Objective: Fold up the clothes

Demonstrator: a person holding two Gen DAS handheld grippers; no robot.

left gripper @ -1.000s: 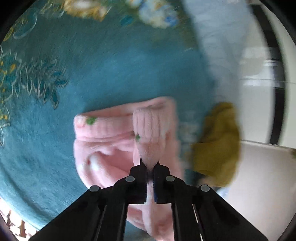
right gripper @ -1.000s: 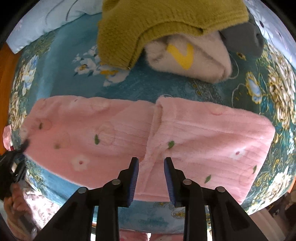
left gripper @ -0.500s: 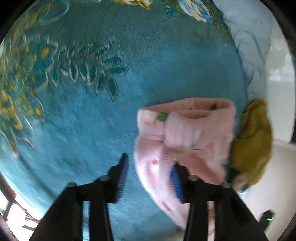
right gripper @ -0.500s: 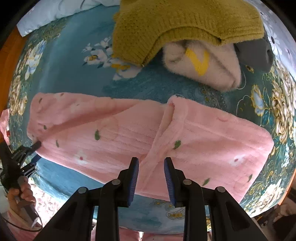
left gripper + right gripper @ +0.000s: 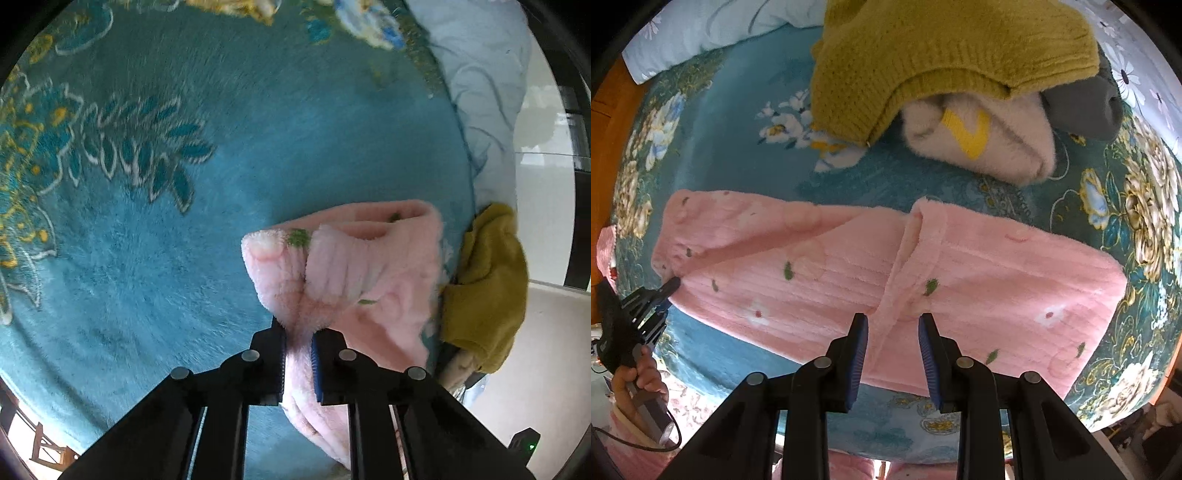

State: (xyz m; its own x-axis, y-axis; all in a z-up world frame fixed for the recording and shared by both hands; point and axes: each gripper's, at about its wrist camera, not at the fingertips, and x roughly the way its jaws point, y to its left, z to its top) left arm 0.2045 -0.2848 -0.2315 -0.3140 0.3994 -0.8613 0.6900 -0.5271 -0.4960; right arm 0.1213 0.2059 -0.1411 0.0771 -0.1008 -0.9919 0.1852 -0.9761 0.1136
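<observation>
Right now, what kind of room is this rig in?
Likely a bedroom: the pink garment lies on a teal floral blanket spread like bedding, a pale blue pillow beyond it, and other clothes, a mustard sweater among them.

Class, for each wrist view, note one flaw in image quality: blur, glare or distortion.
Left wrist: overexposed glare at the right edge beyond the bed; pink garment is soft where the left tool pinches it. Right wrist: fisheye bends the teal blanket into a dome; mustard sweater stays sharp.
</observation>
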